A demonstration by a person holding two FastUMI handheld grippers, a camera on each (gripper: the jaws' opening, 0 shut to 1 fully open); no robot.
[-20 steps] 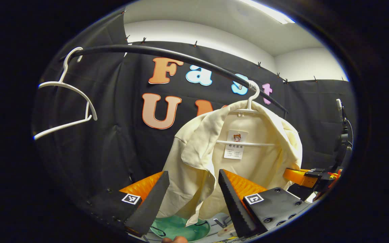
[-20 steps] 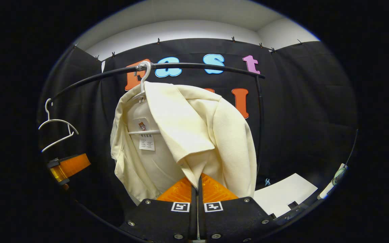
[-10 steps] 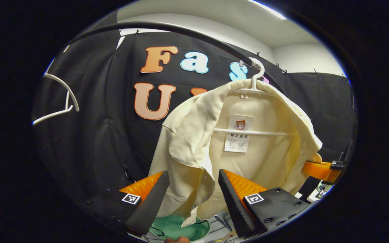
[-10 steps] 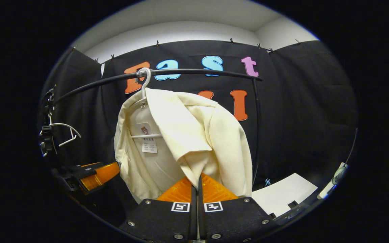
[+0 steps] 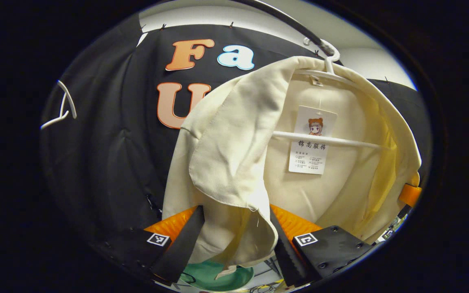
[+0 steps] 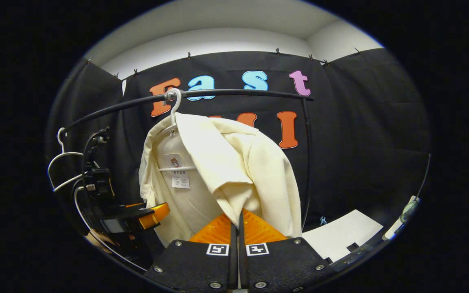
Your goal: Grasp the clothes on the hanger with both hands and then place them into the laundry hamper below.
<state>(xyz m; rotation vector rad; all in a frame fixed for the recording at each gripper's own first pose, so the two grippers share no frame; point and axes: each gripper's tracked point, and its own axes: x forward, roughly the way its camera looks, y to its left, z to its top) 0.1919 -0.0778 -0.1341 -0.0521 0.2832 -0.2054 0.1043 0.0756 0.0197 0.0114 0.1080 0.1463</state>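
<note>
A cream jacket (image 5: 324,191) hangs on a white hanger (image 5: 328,140) from a black rail (image 6: 238,92). My left gripper (image 5: 234,209) is open, and the jacket's front flap (image 5: 226,162) droops between its fingers without being pinched. In the right gripper view that left gripper (image 6: 153,211) sits at the jacket's (image 6: 259,171) lower left edge. My right gripper (image 6: 237,221) is shut, with the jacket's other front edge running down into its fingertips. A green hamper (image 5: 214,276) lies below, partly hidden by the cloth.
An empty white hanger (image 6: 63,162) hangs at the rail's left end, also visible as the hanger (image 5: 61,110) in the left gripper view. The rail's upright post (image 6: 308,162) stands just right of the jacket. A white sheet (image 6: 340,236) lies low on the right.
My left gripper has moved forward and up to the jacket, so the flap now hangs between its open fingers. The right gripper stays shut and has drawn back a little.
</note>
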